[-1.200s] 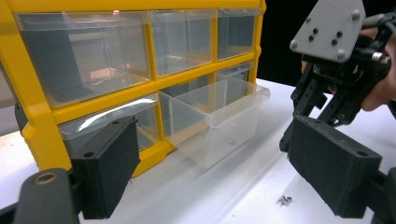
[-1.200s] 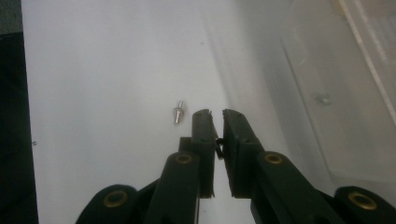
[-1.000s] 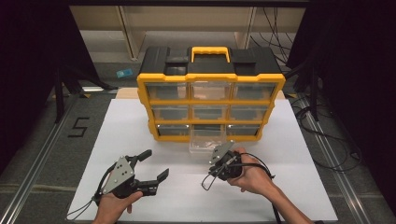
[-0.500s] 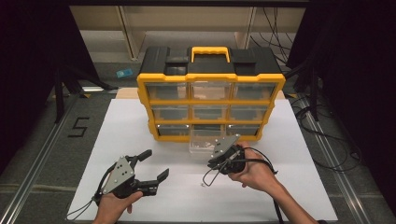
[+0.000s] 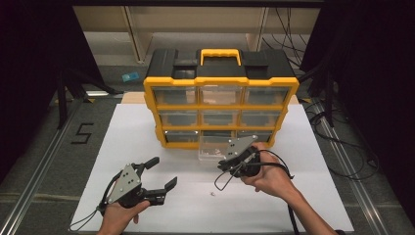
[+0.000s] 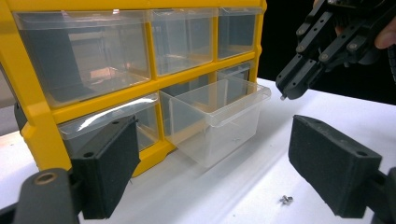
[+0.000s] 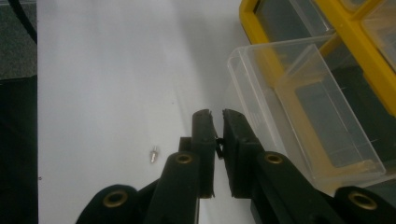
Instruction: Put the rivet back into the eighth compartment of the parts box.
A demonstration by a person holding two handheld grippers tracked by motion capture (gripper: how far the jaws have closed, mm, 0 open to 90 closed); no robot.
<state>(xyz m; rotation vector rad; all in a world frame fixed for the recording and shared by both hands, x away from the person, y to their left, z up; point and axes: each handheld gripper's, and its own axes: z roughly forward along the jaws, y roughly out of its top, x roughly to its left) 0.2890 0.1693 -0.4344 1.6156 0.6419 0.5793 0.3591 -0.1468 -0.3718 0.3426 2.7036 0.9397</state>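
Observation:
A yellow and black drawer organizer (image 5: 220,83) stands at the back of the white table. Its bottom middle clear drawer (image 5: 213,149) (image 6: 219,116) (image 7: 303,107) is pulled out. My right gripper (image 5: 221,167) (image 7: 217,114) hovers just in front of that drawer, beside its rim. Its jaws are shut on a tiny screw, which peeks from the tip in the left gripper view (image 6: 282,97). A second small screw (image 5: 212,193) (image 6: 286,199) (image 7: 154,155) lies loose on the table below it. My left gripper (image 5: 164,172) (image 6: 210,149) rests low at the front left, open and holding nothing.
The white table top (image 5: 122,142) has free room left and right of the organizer. The other clear drawers (image 6: 93,51) are pushed in. Cables (image 5: 342,147) trail off the right side. A metal rail (image 5: 39,166) runs along the left edge.
My right gripper has lifted off the table and moved forward toward the open drawer, jaws staying shut. The left gripper has not moved.

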